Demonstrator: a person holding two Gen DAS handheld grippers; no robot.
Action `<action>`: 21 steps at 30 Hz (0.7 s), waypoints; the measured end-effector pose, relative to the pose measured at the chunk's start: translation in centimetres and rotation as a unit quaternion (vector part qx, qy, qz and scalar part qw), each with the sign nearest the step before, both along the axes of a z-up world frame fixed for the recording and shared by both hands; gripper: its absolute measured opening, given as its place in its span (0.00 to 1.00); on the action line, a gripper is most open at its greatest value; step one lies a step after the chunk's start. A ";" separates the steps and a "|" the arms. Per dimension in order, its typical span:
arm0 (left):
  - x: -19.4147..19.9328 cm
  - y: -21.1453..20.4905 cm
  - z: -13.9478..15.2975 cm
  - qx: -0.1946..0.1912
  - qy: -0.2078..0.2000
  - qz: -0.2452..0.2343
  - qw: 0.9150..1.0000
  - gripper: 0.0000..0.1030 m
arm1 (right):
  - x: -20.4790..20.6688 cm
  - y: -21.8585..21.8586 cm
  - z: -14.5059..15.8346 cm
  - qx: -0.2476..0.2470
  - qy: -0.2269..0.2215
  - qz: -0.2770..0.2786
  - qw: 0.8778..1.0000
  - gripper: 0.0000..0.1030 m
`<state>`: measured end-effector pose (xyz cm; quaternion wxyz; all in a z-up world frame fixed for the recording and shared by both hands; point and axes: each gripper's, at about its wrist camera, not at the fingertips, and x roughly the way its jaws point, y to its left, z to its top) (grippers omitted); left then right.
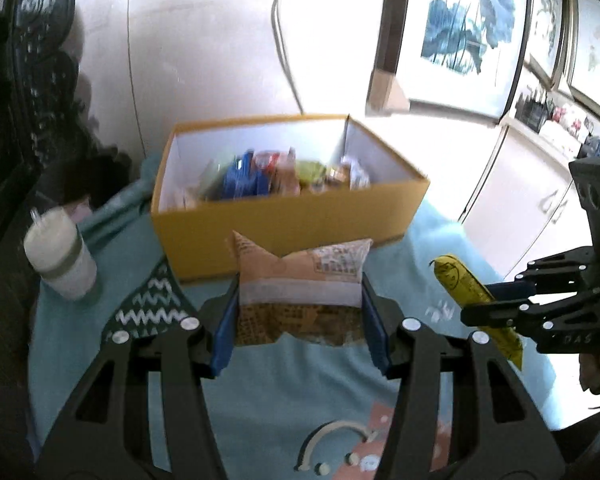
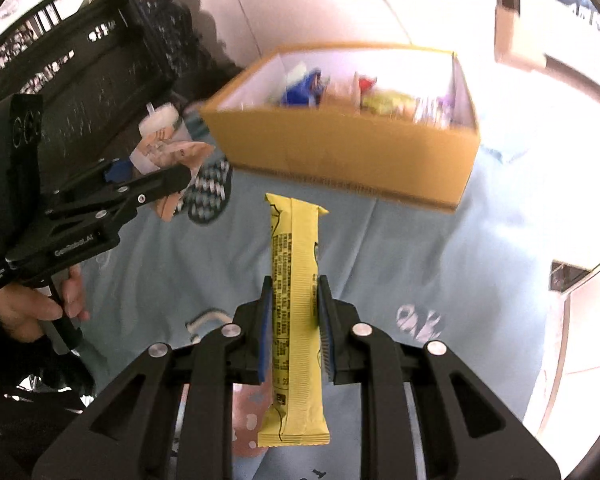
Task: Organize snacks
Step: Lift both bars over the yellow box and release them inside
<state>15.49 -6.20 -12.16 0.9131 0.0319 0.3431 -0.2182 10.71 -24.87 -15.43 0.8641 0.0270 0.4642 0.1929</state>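
My left gripper (image 1: 300, 316) is shut on a tan and white snack packet (image 1: 300, 280), held above the light blue tablecloth (image 1: 292, 384). A long yellow snack bar (image 2: 296, 280) stands lengthwise in my right gripper (image 2: 294, 304), which is shut on it. The yellow cardboard box (image 1: 276, 232) lies just beyond both, open-topped, with several wrapped snacks (image 1: 276, 176) inside. In the left wrist view the right gripper (image 1: 496, 300) and its yellow bar (image 1: 468, 292) show at the right. In the right wrist view the left gripper (image 2: 172, 178) and its packet (image 2: 168, 156) show at the left, with the box (image 2: 348, 152) ahead.
A white tumbler (image 1: 62, 256) with a straw stands on the cloth left of the box. A dark carved chair (image 1: 32, 80) rises at the left. Framed pictures (image 1: 460, 32) lean on the wall behind the box. A person's hand (image 2: 32, 308) grips the left handle.
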 end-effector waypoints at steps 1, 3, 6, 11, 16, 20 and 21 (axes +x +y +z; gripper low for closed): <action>0.2 -0.2 1.1 -0.002 -0.008 0.002 1.000 0.53 | 0.1 -0.1 0.6 0.000 -0.006 0.000 1.000 0.20; 0.5 -0.4 2.3 -0.005 -0.018 0.004 1.000 0.53 | 0.5 -0.5 2.4 -0.001 -0.025 -0.003 1.000 0.20; 2.0 -0.7 4.7 -0.005 -0.040 0.012 0.999 0.53 | 2.2 -1.2 5.2 -0.009 -0.051 -0.008 0.999 0.20; 5.5 -1.5 8.3 -0.004 -0.070 0.020 0.997 0.53 | 6.4 -2.3 10.1 -0.017 -0.089 -0.023 0.996 0.20; 10.4 -2.5 11.6 0.000 -0.093 0.042 0.995 0.54 | 11.3 -2.6 14.0 -0.022 -0.119 -0.033 0.992 0.20; 16.3 -3.8 11.4 0.036 -0.084 0.091 0.992 0.86 | 17.8 -2.4 14.8 -0.051 -0.127 -0.064 0.989 0.79; 17.3 -3.8 10.8 0.045 -0.070 0.102 0.991 0.98 | 19.4 -2.3 14.2 -0.069 -0.114 -0.076 0.988 0.91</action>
